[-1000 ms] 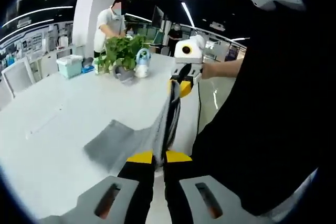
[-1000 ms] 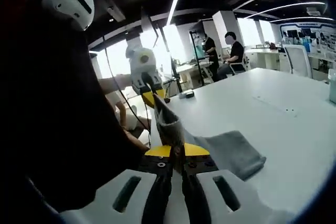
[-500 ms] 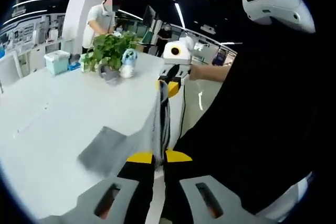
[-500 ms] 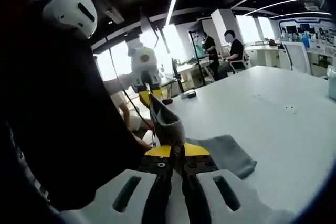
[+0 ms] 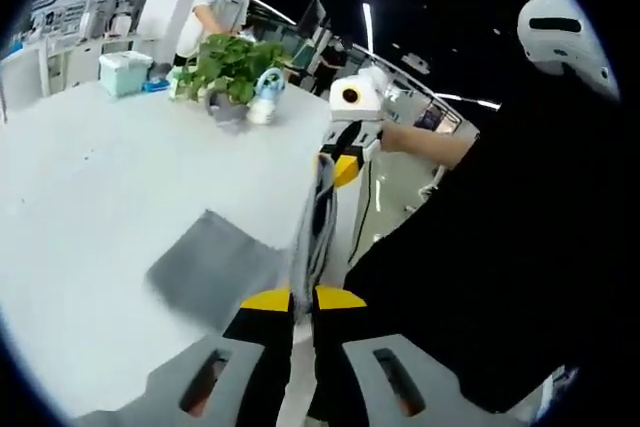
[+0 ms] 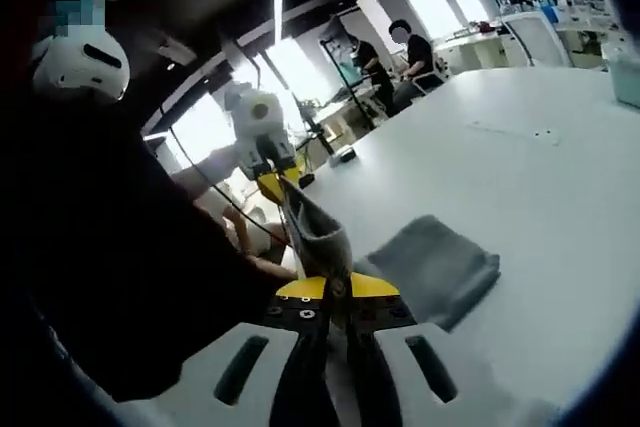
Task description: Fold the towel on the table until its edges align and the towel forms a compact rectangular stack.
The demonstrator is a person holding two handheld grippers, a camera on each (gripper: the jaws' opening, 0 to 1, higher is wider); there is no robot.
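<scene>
Grey towel (image 5: 215, 267) — soft, light, sags between grips. Left gripper (image 5: 303, 299) and right gripper (image 6: 337, 288) each clamp a corner; hold edges taut.

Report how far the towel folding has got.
Done: both tongs, left and right, are shut on corners of the grey cloth towel, one edge lifted taut between them. In hand: the rest trails on the white table, so a fold is mid-way. Left: lay the raised edge over the far edge, align, then repeat into a compact stack.
</scene>
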